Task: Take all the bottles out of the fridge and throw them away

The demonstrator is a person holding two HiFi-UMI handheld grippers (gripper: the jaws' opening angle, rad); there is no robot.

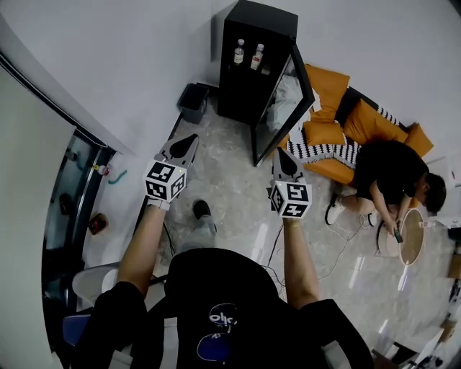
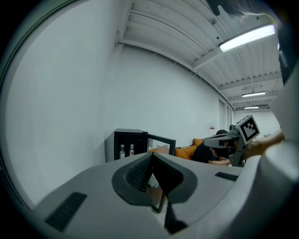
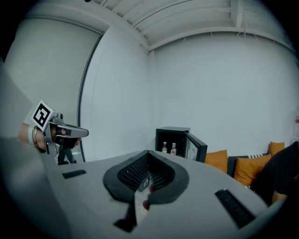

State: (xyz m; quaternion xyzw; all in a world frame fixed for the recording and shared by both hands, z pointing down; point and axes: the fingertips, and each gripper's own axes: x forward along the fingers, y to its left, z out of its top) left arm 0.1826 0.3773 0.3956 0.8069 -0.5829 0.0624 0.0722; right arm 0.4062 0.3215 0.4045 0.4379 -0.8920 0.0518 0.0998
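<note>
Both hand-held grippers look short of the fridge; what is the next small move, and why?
Probably step closer to the fridge and open the right hand-held gripper: the door stands open, two bottles stand on the top shelf, and both this and the left hand-held gripper are shut, empty and short of them.

two bottles point(image 1: 238, 52), one black fridge point(image 1: 253, 18), one grey bin point(image 1: 193, 102) — and one seated person point(image 1: 392, 173).

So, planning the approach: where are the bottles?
Head view, top centre: two bottles stand side by side on the upper shelf of the open black fridge, right of the grey bin.
</note>
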